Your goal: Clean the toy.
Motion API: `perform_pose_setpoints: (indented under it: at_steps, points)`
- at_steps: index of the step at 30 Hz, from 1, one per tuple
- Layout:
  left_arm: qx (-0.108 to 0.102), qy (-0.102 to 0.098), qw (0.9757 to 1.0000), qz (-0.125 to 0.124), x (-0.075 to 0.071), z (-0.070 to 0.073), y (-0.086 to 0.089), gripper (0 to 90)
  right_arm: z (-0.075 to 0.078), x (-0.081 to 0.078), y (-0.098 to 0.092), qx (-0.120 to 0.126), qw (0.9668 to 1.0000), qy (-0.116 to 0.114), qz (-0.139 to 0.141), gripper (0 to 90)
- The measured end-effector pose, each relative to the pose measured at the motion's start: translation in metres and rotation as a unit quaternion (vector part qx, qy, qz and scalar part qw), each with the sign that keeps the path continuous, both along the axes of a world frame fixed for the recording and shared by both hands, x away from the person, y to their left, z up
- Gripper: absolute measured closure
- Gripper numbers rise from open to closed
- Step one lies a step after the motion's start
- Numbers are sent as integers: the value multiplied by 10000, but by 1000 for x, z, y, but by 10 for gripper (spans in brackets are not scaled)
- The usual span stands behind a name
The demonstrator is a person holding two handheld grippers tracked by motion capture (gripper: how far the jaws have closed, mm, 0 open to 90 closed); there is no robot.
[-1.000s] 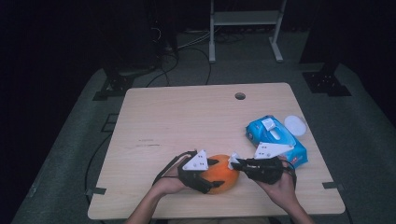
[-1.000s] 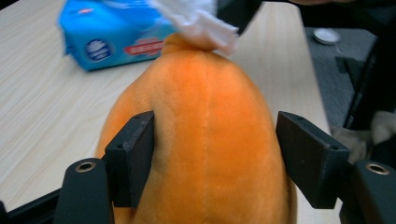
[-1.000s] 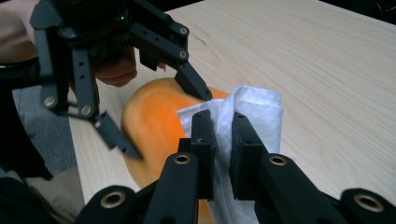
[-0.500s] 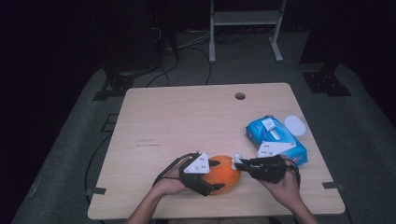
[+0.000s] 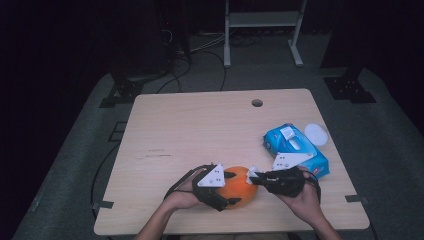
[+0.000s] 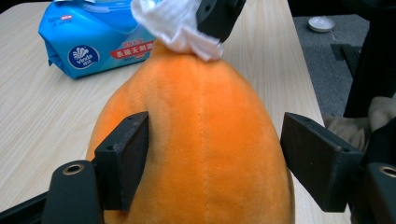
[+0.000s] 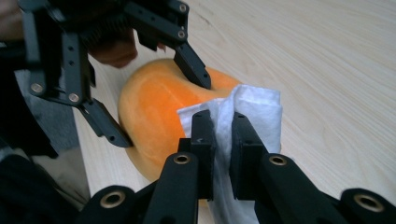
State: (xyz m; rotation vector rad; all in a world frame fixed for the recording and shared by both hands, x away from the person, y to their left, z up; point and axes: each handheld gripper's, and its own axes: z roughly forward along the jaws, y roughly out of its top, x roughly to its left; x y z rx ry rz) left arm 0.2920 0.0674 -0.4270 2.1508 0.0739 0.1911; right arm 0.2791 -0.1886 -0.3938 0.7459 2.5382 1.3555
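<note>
The worktop [image 5: 200,130] is a pale wooden board with rounded corners and a small round hole [image 5: 257,103] near its far edge. Most of its surface lies bare. An orange plush toy [image 5: 240,186] rests on it close to the near edge, about midway across. To the right lies a blue wet-wipe pack [image 5: 296,148], and a small white round lid [image 5: 315,133] sits just beside that pack at the right edge
</note>
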Motion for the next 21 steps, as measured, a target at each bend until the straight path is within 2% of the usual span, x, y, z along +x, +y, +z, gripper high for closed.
perform_pose_setpoints:
  at_steps: [2, 5, 8, 10, 15, 18, 20, 21]
  points:
    - [10, -22, 10000, -57, 0, 1, 1, 254, -3, 3, -2, 42, 10000, 66, -22, 812]
    - [10, -34, 10000, -31, 1, 2, 3, 254, -6, 8, -12, -7, 9996, 152, -221, 811]
    - [-77, 61, 9996, 281, 7, 4, 6, 205, -10, 10, -16, -60, 9994, 252, -245, 810]
    - [-125, 118, 9991, 379, 9, 5, 7, 186, -11, 10, -14, -123, 9993, 279, -222, 809]
    - [-37, -24, 9997, 222, 3, 2, 1, 229, -5, 6, -8, -27, 9998, 181, -110, 810]
    - [-6, -98, 9999, 41, -3, 0, -6, 229, 0, 3, -3, 74, 9999, 133, 25, 810]
    - [57, -186, 9998, 19, -4, 1, -7, 216, 0, 3, -2, 27, 9999, 129, 35, 811]
    - [19, -183, 9998, 28, -3, 3, -5, 208, -2, 5, -4, 55, 9998, 166, 35, 811]
